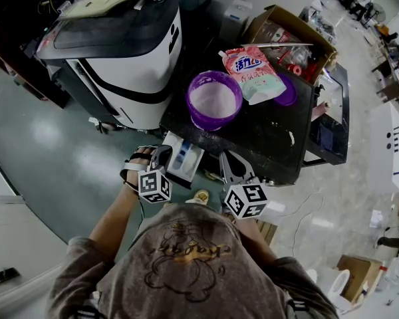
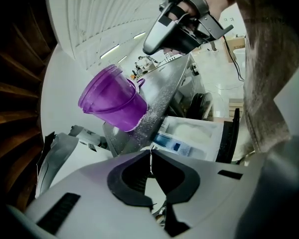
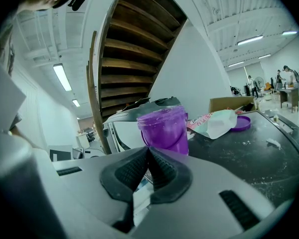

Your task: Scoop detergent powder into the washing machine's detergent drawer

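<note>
The only real writing we find is on the pink detergent powder bag [image 1: 253,72] lying on the black tabletop [image 1: 266,138]. It has large blue Chinese characters across its upper part, with finer lines beneath that are too small for us to read, and in the right gripper view its print is only a pink blur. The blue strip [image 2: 172,144] in the detergent drawer [image 2: 199,133] carries small marks we cannot decipher. The cubes on the left gripper [image 1: 162,154] and the right gripper [image 1: 225,158] bear black-and-white square markers, patterns rather than letters.
</note>
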Available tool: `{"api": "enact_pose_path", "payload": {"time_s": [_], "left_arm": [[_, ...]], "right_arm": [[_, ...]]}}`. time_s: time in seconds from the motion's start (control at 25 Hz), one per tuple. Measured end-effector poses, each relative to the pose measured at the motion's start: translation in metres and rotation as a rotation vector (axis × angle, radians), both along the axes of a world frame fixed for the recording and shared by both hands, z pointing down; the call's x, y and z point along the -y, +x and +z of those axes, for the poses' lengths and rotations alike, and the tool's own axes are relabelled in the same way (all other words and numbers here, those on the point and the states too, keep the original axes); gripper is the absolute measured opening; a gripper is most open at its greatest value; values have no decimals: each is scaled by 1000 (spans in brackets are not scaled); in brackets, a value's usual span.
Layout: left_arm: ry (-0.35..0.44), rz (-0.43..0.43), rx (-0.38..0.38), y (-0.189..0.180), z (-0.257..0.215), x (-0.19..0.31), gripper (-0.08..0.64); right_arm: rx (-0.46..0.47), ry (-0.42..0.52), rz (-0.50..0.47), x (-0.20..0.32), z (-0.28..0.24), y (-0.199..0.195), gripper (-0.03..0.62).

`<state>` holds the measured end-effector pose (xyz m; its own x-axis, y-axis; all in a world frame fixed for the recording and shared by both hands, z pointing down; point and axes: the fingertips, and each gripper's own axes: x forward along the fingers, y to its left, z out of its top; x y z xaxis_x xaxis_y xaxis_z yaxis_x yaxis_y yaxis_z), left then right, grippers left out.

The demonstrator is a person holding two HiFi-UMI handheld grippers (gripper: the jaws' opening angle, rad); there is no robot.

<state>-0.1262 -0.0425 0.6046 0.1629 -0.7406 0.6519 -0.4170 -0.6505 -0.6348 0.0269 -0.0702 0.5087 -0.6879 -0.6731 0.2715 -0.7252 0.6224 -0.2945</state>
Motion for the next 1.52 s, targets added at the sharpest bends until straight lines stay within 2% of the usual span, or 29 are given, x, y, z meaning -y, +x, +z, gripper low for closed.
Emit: {"api": "enact_pose_path", "payload": {"time_s": [0.16,0.24,0.48,0.76,1.12,1.36,1.52], "left_arm": [[-13,-27,-42,-1,-2,1,25],[-23,-63,-101,-4,-4,1,25],[-63,-272,-439,-22,-20,7,25],[-122,-462,-820,-32,-37,11,25],[-126,-531,-1016,-38,-59,10,25],[-66,-535,-1091,-39,-84,10,25],[-27,-518,-1105,-37,-100,9,25]], "right_arm": [[6,-7,1,-1,1,0,-6],[8,-8,2,-2,2,1,-6],[8,-7,12,-3,1,4,-6],[8,-4,14,-2,0,4,-6],[6,-2,10,-1,-2,0,-6],[6,4,15,1,-4,0,-6],[8,8,22,3,-6,1,-6]]}}
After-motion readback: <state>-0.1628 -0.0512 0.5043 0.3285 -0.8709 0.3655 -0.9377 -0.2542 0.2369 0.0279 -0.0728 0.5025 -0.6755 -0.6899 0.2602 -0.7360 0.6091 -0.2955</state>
